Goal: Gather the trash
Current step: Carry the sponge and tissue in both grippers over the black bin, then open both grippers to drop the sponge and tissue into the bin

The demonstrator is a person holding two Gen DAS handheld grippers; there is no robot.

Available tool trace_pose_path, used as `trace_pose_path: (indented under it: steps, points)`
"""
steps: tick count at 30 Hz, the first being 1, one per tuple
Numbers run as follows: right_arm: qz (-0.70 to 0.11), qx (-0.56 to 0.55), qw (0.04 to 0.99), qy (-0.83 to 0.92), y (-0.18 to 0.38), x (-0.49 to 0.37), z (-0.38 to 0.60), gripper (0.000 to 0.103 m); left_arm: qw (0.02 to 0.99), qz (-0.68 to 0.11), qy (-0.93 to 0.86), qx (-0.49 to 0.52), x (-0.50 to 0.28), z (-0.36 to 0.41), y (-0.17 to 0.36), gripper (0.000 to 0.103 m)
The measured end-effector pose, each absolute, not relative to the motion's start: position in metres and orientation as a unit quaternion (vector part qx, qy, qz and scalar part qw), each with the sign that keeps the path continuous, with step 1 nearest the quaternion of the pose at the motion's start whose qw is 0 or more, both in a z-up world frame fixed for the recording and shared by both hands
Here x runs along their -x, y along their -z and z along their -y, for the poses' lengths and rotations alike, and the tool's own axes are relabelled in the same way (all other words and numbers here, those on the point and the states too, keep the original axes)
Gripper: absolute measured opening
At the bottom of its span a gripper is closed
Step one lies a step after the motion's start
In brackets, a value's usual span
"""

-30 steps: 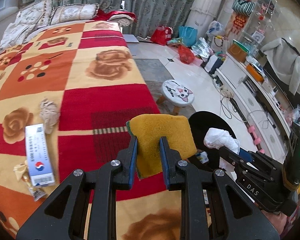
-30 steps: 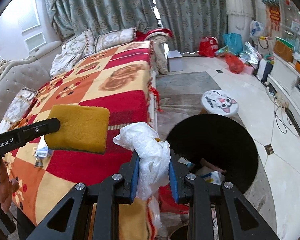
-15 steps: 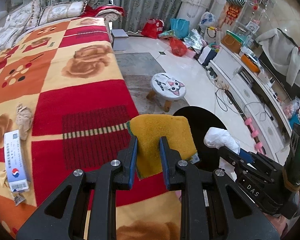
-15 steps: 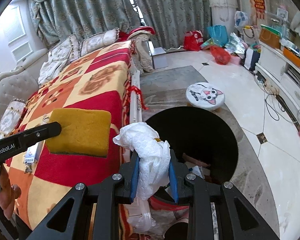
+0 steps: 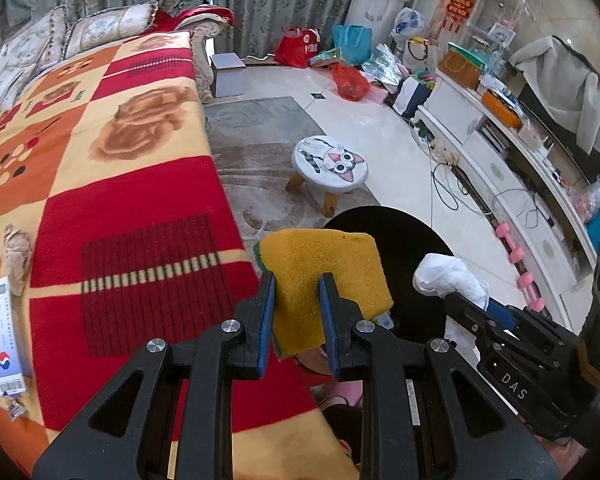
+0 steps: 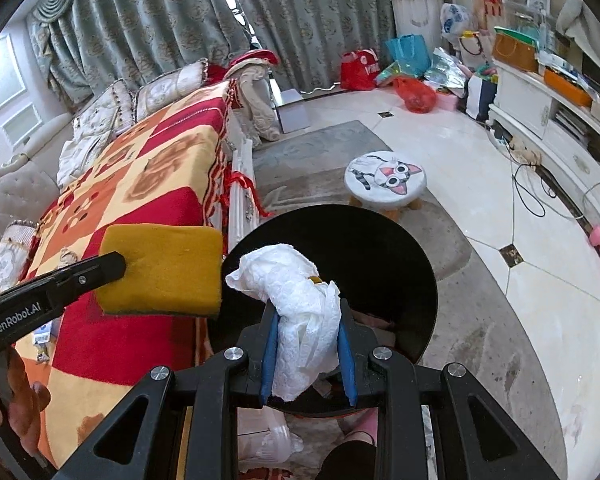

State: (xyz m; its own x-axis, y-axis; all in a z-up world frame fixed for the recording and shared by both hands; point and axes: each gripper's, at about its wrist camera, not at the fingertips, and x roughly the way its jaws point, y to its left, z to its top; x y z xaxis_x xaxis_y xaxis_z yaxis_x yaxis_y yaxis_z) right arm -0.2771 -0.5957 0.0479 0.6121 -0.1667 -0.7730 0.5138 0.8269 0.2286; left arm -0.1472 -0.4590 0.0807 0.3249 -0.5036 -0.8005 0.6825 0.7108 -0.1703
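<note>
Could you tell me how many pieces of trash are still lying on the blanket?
3 that I can make out, all near its left edge: a crumpled tissue, a white-and-blue paper slip and a small wrapper. More may lie outside the view.

We are in a lived-in home, a sitting room by the look of it. We see a sofa point(image 6: 16, 188) with a tufted back under a red, orange and cream blanket point(image 5: 112, 184), cushions point(image 5: 108, 28) at its far end, and heavy patterned curtains point(image 6: 308, 20) behind. The floor point(image 6: 548, 272) is glossy pale tile with a grey rug point(image 5: 260, 120). A small round stool point(image 6: 384, 178) bears a cartoon cat face. Along 1 wall runs a low white cabinet point(image 5: 496, 168) loaded with household things, cables trailing beside it. Shopping bags point(image 5: 300, 42) crowd the corner, and pink dumbbells point(image 5: 516, 256) lie on the floor.
</note>
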Motion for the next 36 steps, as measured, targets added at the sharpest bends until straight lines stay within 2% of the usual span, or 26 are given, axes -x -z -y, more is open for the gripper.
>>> trace_pose_path:
  steps: [16,19,21,23,36]
  points:
    - [-0.403,-0.237,0.858,0.21,-0.032,0.28,0.617,0.025,0.789,-0.467,0.386,-0.099,0.15,0.493,-0.061,0.022]
    - [-0.402,-0.242,0.857,0.214,-0.031,0.281,0.62,0.028,0.782,-0.472,0.397,-0.09,0.15,0.495,-0.06,0.027]
    - [-0.398,-0.245,0.856,0.22,-0.031,0.282,0.621,0.044,0.776,-0.476,0.405,-0.084,0.15,0.496,-0.061,0.041]
    - [-0.398,-0.248,0.855,0.221,-0.031,0.283,0.621,0.044,0.775,-0.478,0.405,-0.081,0.152,0.494,-0.061,0.047]
    - [-0.411,-0.237,0.855,0.208,-0.032,0.276,0.605,0.044,0.795,-0.469,0.371,-0.1,0.152,0.468,-0.066,0.047]
